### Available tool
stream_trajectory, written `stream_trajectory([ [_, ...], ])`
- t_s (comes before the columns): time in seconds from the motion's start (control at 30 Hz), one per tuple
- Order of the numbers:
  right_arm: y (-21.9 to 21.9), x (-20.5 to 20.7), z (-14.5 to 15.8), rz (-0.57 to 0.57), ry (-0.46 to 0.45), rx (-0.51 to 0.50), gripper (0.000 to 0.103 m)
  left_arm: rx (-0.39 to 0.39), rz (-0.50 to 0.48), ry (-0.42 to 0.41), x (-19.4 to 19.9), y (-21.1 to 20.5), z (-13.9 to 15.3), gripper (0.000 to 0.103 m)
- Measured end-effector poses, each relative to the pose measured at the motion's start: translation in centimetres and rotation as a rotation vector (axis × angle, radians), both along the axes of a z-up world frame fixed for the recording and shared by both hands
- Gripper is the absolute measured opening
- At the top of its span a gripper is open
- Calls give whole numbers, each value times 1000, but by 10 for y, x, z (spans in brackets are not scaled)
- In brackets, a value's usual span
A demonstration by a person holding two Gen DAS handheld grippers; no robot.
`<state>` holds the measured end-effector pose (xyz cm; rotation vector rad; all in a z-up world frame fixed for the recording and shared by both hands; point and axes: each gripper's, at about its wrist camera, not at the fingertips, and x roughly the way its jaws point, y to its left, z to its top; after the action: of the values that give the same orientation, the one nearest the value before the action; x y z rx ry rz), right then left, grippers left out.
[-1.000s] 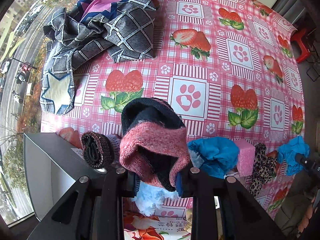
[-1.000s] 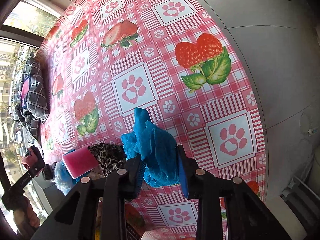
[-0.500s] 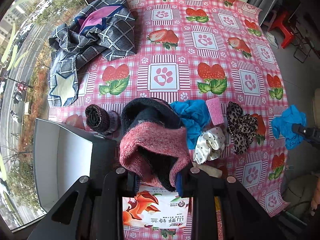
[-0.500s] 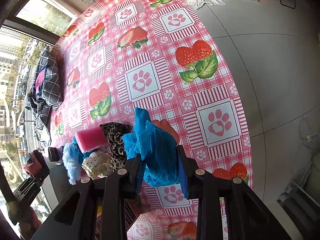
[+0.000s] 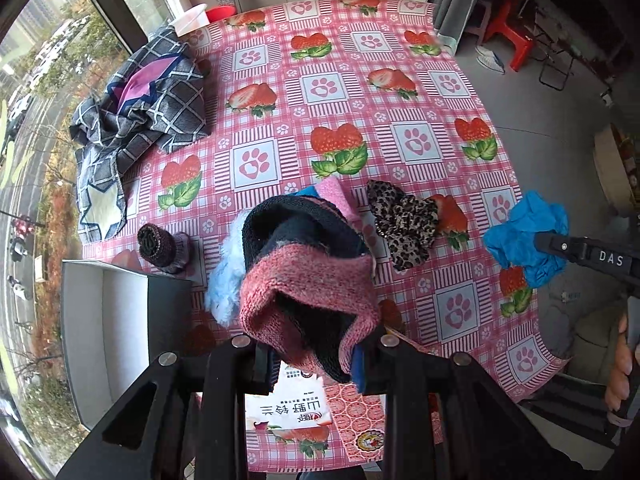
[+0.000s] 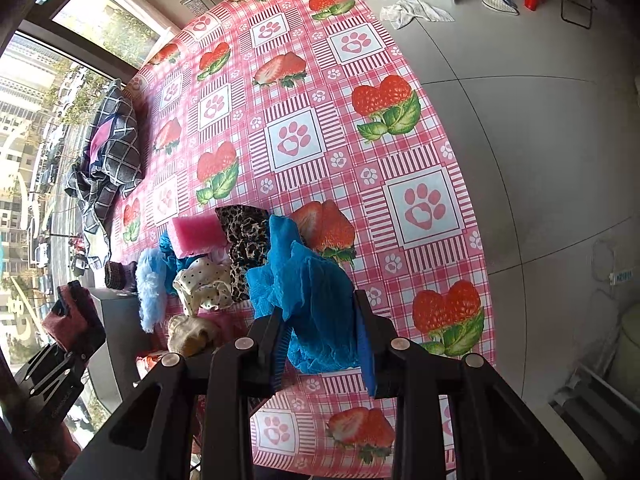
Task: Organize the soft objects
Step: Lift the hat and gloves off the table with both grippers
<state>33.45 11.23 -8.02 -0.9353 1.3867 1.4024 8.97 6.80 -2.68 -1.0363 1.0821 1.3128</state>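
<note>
Two loads were up at once: the left gripper (image 5: 310, 354) was clamped on a pink-and-black knit sock (image 5: 308, 276), the right gripper (image 6: 322, 354) on a blue cloth (image 6: 310, 300). Carrying looked underway; next, lowering into the open box (image 5: 102, 332) left of the left gripper.

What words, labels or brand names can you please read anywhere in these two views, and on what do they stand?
"DAS" in white letters: on the black arm of the right gripper, in the left wrist view.
"山野铃兰", seen upside down: on the white printed packet with fruit pictures below the left gripper.
Smaller print on that packet, and the round emblem on the red patterned sheet: too small to read.
</note>
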Motion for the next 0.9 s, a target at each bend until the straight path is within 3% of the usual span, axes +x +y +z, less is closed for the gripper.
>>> stream_trajectory([
  [0.2,-19,14,6,-24,0,13,31,13,-138,-27,50,2,5,30],
  [0.47,-46,32,8,-46,-20,19,31,-26,-330,-60,108,-14,-1,30],
  [0.9,-94,40,-1,-111,-57,-18,31,-83,-598,-134,142,-66,-13,30],
])
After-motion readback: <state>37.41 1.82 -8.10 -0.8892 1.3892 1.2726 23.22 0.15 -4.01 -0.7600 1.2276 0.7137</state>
